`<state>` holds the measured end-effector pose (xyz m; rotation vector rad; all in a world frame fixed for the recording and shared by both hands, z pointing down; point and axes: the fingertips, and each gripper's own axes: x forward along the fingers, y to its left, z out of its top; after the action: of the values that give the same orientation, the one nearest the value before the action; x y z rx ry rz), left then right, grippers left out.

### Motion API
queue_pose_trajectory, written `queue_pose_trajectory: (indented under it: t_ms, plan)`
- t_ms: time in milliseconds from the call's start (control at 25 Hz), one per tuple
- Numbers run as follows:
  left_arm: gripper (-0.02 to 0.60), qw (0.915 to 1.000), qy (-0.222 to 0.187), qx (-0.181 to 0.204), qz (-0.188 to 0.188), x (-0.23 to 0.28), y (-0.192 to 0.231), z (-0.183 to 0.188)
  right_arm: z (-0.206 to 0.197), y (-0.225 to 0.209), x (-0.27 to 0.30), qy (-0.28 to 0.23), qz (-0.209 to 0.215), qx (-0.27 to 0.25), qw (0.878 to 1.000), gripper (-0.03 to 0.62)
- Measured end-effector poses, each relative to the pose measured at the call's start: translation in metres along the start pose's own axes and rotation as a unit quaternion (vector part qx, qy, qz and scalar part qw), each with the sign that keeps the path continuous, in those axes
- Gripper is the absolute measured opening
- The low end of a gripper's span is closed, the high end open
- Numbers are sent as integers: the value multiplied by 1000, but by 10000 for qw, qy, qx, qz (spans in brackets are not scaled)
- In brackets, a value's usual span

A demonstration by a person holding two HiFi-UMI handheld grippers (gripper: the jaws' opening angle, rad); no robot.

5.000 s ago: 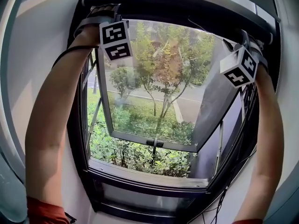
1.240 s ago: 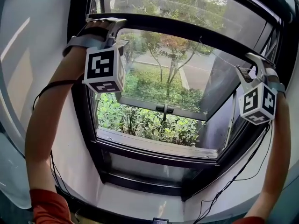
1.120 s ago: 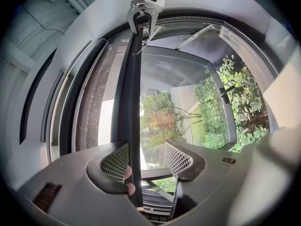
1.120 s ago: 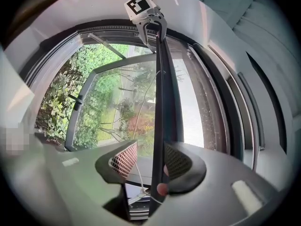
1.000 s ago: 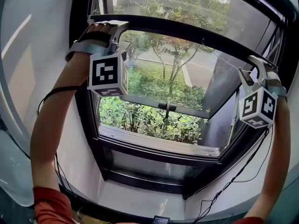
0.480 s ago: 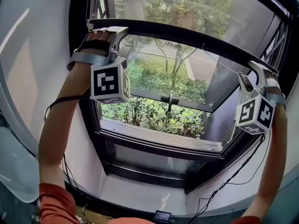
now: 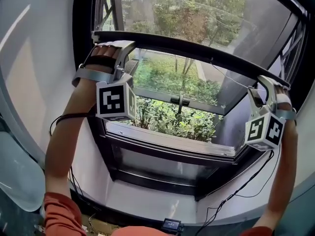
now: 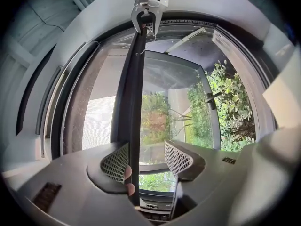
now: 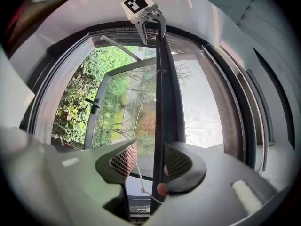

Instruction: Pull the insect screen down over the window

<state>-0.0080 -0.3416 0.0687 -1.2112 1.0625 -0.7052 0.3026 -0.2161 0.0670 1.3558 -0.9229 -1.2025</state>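
1. The screen bar [image 7: 197,53] runs across the window frame [image 7: 83,14] from its left side to its right side, with the mesh [image 7: 187,14] above it.
2. The left gripper [image 7: 125,50] sits at the bar's left end and the right gripper [image 7: 263,88] at its right end (each has the bar between its jaws, closer to one jaw).
3. Behind the bar the open pane [image 7: 167,73] tilts outward, with its handle [image 7: 180,102] at the middle of its lower edge.
4. The sill [image 7: 167,144] lies below the bar, with bushes [image 7: 162,122] beyond it.
5. A cable [image 7: 246,186] hangs by the frame's lower right corner.
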Motion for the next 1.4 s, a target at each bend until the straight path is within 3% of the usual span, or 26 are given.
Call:
queue_pose_trajectory:
  t_ms: [360, 800, 1400]
  plan:
    - [226, 9994, -115, -312, -116, -10, -22, 5, 2, 26, -7, -57, 150, 37, 9999, 186]
    - [227, 9989, 73, -78, -452, -20, -50, 5, 1, 56, -14, -53, 314, 167, 9994, 186]
    - [225, 9974, 34, -167, -697, -36, -95, 3, 7, 103, -25, -83, 638, 277, 9975, 186]
